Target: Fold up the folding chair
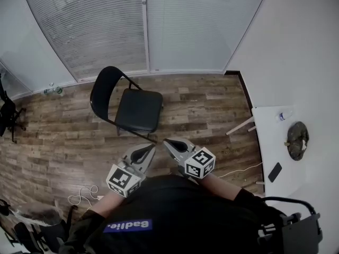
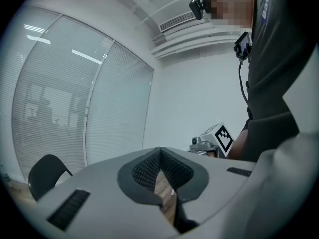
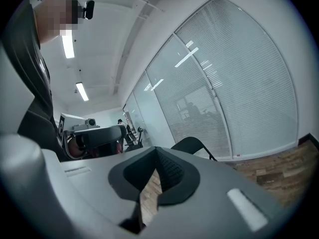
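Folding chair [image 1: 139, 109] is standing unfolded on the wood floor [image 1: 58, 136], seat flat, backrest on its left side, a short way out from the far glass wall with blinds [image 1: 106, 25]. Left gripper [image 1: 151, 148] and right gripper [image 1: 168, 143] are hovering side by side just near of the seat's front edge, tips almost meeting. Each has its jaws pressed together with nothing between them. Open floor is lying to the chair's left and right. A white table [image 1: 270, 136] is bounding the right side, well apart from the chair. A white cable [image 1: 85, 194] is trailing across the near-left floor.
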